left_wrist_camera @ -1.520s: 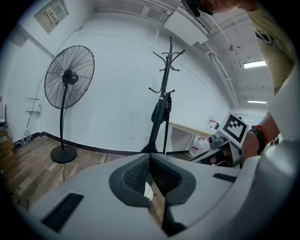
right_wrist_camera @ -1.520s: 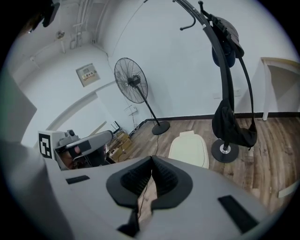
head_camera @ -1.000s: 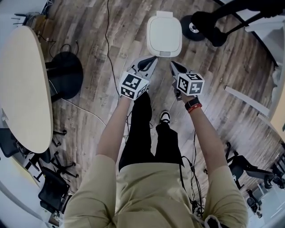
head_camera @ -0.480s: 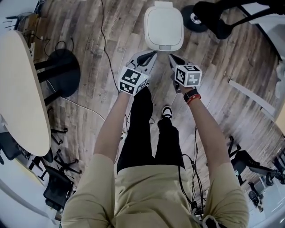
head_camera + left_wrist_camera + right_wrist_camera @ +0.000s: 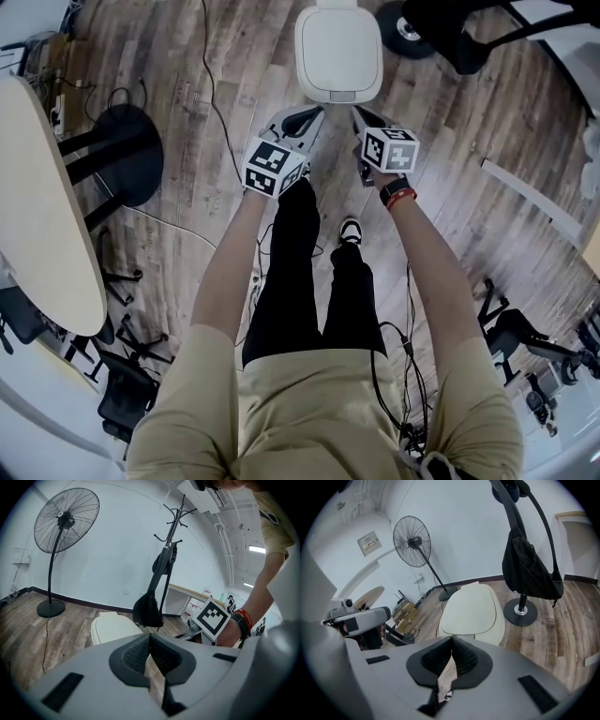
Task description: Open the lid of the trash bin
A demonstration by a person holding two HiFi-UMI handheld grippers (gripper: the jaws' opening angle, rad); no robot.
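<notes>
As the left gripper (image 5: 317, 113) and right gripper (image 5: 357, 112) hover, jaws closed, the trash bin (image 5: 338, 52) stands near a coat stand (image 5: 520, 607).

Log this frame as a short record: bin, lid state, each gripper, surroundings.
bin: white plastic trash bin with rounded lid
lid state: closed, nothing touching it
left gripper: jaws together, empty, short of the bin's near edge
right gripper: jaws together, empty, also short of the bin
surroundings: black bag hanging on a coat rack; black pedestal fan
</notes>
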